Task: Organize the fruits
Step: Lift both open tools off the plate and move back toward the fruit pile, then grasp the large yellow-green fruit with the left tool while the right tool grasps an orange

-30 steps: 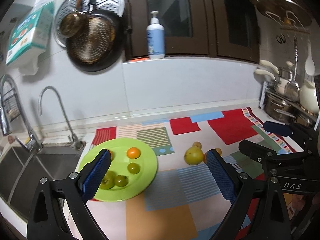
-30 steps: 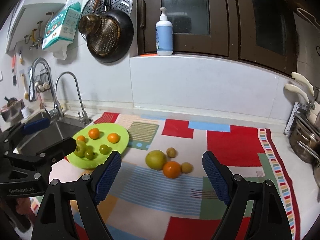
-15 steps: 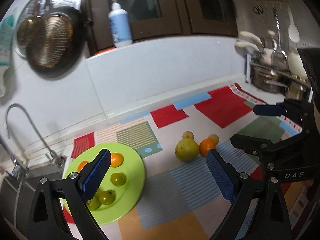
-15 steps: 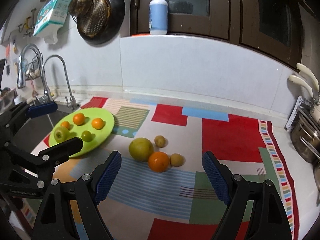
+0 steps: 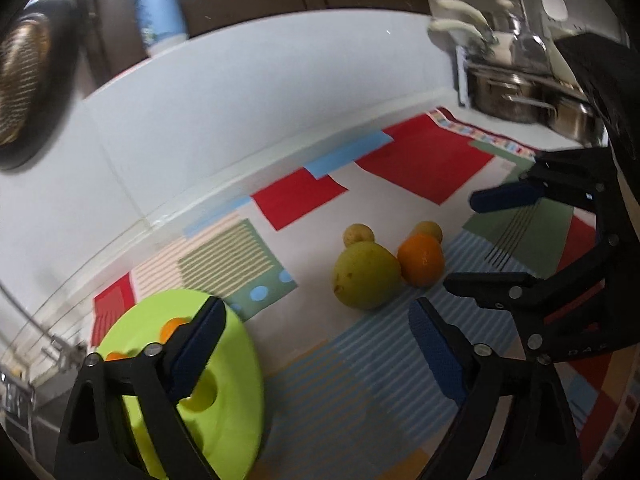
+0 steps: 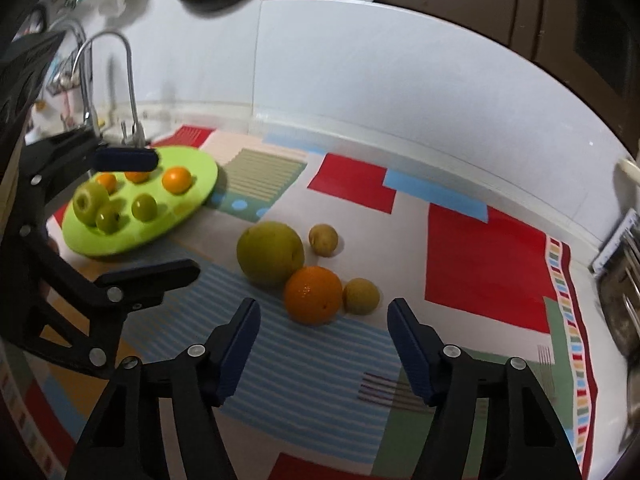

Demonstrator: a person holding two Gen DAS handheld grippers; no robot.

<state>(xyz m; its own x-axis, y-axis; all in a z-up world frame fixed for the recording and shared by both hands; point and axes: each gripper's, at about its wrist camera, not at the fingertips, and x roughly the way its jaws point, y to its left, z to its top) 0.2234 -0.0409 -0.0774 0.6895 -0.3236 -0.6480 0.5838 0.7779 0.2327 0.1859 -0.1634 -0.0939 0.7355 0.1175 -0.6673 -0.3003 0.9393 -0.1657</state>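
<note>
My right gripper [image 6: 324, 344] hangs just short of the orange [image 6: 313, 294], jaws parted, nothing between them; they've just been narrowing. The big green pear [image 6: 270, 254] sits beyond and left of the orange, touching it, with one small brownish fruit [image 6: 361, 295] at the orange's right and another [image 6: 323, 239] behind. My left gripper [image 5: 316, 344] is wide apart, just been closing a little, empty, above the striped mat [image 5: 340, 392]. The green plate [image 6: 188, 208] of small fruit lies off to its left.
</note>
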